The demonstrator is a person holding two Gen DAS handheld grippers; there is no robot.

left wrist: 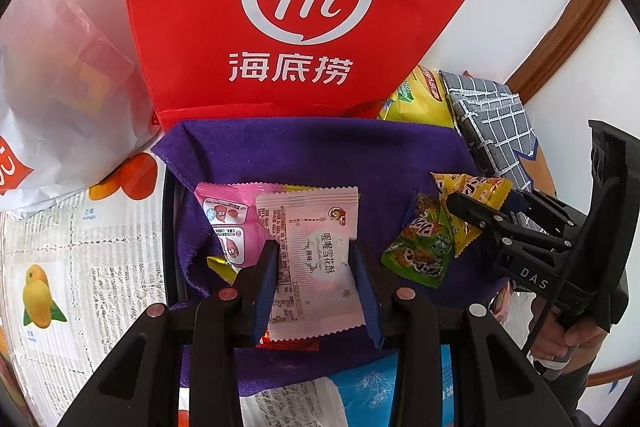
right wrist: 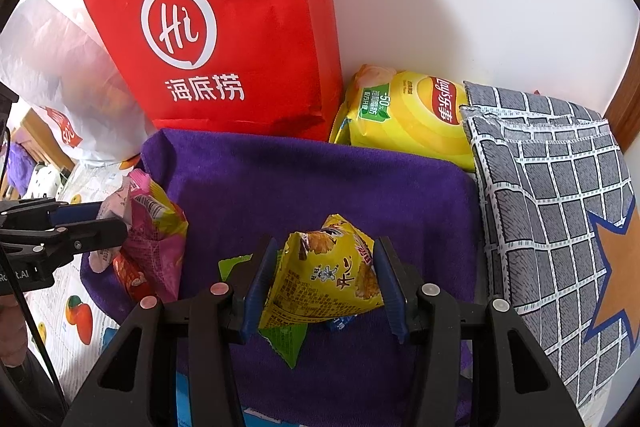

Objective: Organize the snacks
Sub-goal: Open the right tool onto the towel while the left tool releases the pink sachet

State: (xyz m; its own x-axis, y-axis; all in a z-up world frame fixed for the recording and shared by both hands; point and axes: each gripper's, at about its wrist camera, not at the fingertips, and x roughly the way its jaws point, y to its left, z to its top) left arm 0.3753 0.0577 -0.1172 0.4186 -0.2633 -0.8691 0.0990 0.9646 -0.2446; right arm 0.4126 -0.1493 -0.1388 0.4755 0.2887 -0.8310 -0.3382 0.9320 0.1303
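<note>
My left gripper (left wrist: 315,259) is shut on a pale pink and white snack packet (left wrist: 312,227) and holds it over the purple cloth (left wrist: 320,155). A brighter pink packet (left wrist: 228,211) lies under it at the left. My right gripper (right wrist: 326,267) is shut on a yellow triangular snack packet (right wrist: 328,275) above the same purple cloth (right wrist: 320,179). A green packet (left wrist: 420,247) lies on the cloth below the yellow one, and shows in the right wrist view (right wrist: 286,341). The right gripper appears in the left view (left wrist: 476,203), the left one in the right view (right wrist: 108,219).
A red paper bag (left wrist: 280,7) stands behind the cloth against the white wall. A white plastic bag (left wrist: 60,87) sits at the left. A yellow chips bag (right wrist: 408,115) and a grey checked cloth (right wrist: 552,195) lie at the right. A fruit-print sheet (left wrist: 80,267) covers the table.
</note>
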